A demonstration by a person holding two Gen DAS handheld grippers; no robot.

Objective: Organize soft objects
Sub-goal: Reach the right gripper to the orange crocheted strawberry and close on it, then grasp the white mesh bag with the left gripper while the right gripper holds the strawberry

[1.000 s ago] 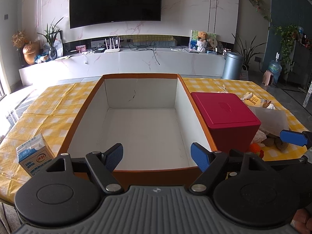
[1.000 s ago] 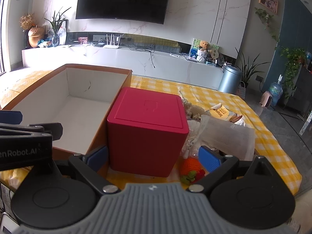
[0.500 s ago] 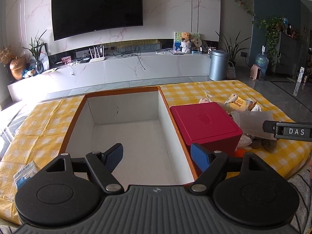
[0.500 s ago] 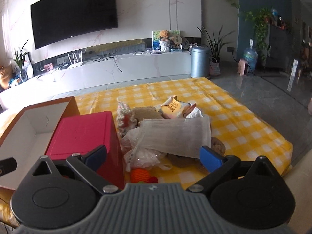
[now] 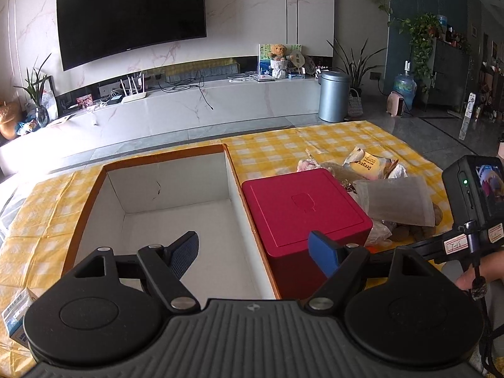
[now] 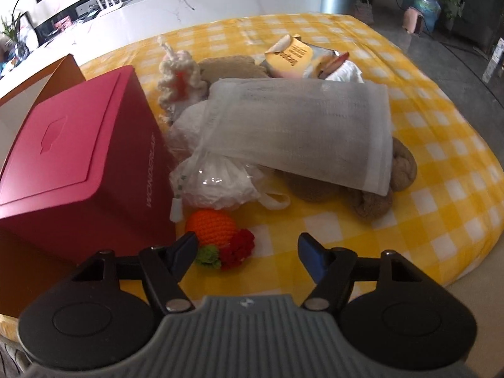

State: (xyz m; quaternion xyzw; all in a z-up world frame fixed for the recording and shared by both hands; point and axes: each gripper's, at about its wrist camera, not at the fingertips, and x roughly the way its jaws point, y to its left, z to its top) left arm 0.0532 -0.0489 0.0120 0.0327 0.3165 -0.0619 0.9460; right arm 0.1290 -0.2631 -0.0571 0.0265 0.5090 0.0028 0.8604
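A heap of soft things lies on the yellow checked cloth (image 6: 441, 145): a grey mesh pouch (image 6: 302, 132), a white plastic bag (image 6: 220, 182), brown knitted pieces (image 6: 371, 201), a cream crocheted piece (image 6: 179, 72) and an orange crocheted fruit with red and green bits (image 6: 214, 226). My right gripper (image 6: 249, 249) hovers just above the orange fruit, its jaws closing with nothing pressed between them. My left gripper (image 5: 255, 252) stands open above the front edge of the empty white-lined box (image 5: 176, 220).
A dark red lidded box (image 5: 302, 208) stands between the open box and the heap. A yellow snack packet (image 6: 289, 53) lies at the far side of the heap. A small carton (image 5: 15, 312) sits at the table's near left corner. The cloth's edge falls away on the right.
My right gripper swung right from the red box, tipped downward over the heap and its jaws narrowed. My left gripper drifted a little, so the open box now sits further left.
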